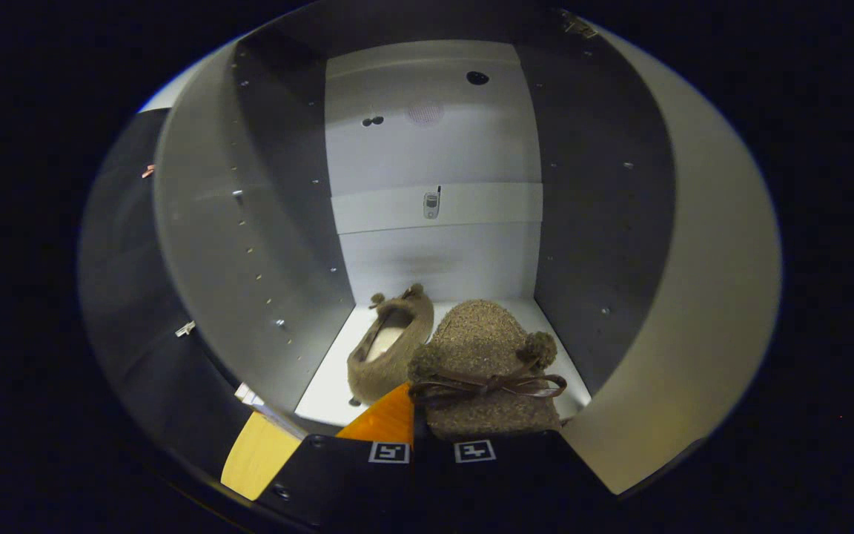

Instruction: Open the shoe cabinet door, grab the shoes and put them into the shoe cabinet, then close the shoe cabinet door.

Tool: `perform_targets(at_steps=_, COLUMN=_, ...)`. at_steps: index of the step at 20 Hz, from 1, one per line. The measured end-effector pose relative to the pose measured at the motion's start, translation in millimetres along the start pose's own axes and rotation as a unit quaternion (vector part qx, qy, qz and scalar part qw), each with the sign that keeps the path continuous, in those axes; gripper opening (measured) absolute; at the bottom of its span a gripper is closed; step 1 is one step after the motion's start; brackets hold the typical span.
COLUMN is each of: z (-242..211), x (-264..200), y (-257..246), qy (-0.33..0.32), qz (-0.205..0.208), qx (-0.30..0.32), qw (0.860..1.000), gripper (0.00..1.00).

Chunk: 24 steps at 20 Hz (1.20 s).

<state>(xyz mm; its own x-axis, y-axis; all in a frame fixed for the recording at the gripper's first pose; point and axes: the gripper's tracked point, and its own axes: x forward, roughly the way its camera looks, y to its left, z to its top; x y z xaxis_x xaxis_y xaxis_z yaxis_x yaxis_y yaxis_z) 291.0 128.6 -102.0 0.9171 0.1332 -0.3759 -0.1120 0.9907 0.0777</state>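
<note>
The shoe cabinet (434, 148) stands open right ahead, with a white back wall and grey side walls. One brown fuzzy shoe (386, 348) lies on the cabinet's white floor (323, 397), to the left, toe pointing inward. A second brown shoe (482, 348), with a ribbon bow and two pompoms, hangs over the front of the floor, beside the first one. My gripper (416, 408) is shut on this shoe's near edge; one finger (382, 423) shows at its left, and the shoe covers the other.
A horizontal white rail (471, 206) with a small metal fitting crosses the back wall at mid height. A dark panel (127, 267), likely the open door, stands outside the left wall. The pale front edge (701, 297) of the right wall is close by.
</note>
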Motion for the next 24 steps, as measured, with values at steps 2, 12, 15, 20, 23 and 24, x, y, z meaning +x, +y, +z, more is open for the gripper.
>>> perform_targets(at_steps=2, z=7.7, x=31.4, y=-3.3, qy=0.004, qz=-0.004, qx=-0.006, qw=1.0, gripper=0.07)
perform_targets(at_steps=12, z=0.2, x=153.4, y=-34.8, qy=0.026, qz=-0.039, qx=-0.027, qw=0.999, gripper=0.07)
perform_targets(at_steps=15, z=-18.3, x=168.9, y=-40.1, qy=0.052, qz=-0.047, qx=-0.036, qw=0.997, gripper=0.07)
perform_targets(at_steps=20, z=-27.7, x=169.0, y=-40.0, qy=0.076, qz=-0.053, qx=-0.028, qw=0.995, gripper=0.1)
perform_targets(at_steps=23, z=-31.4, x=160.6, y=-38.6, qy=0.083, qz=-0.053, qx=-0.04, qw=0.994, gripper=0.18)
perform_targets(at_steps=24, z=-31.9, x=157.2, y=-37.4, qy=0.085, qz=-0.051, qx=-0.042, qw=0.994, gripper=0.27)
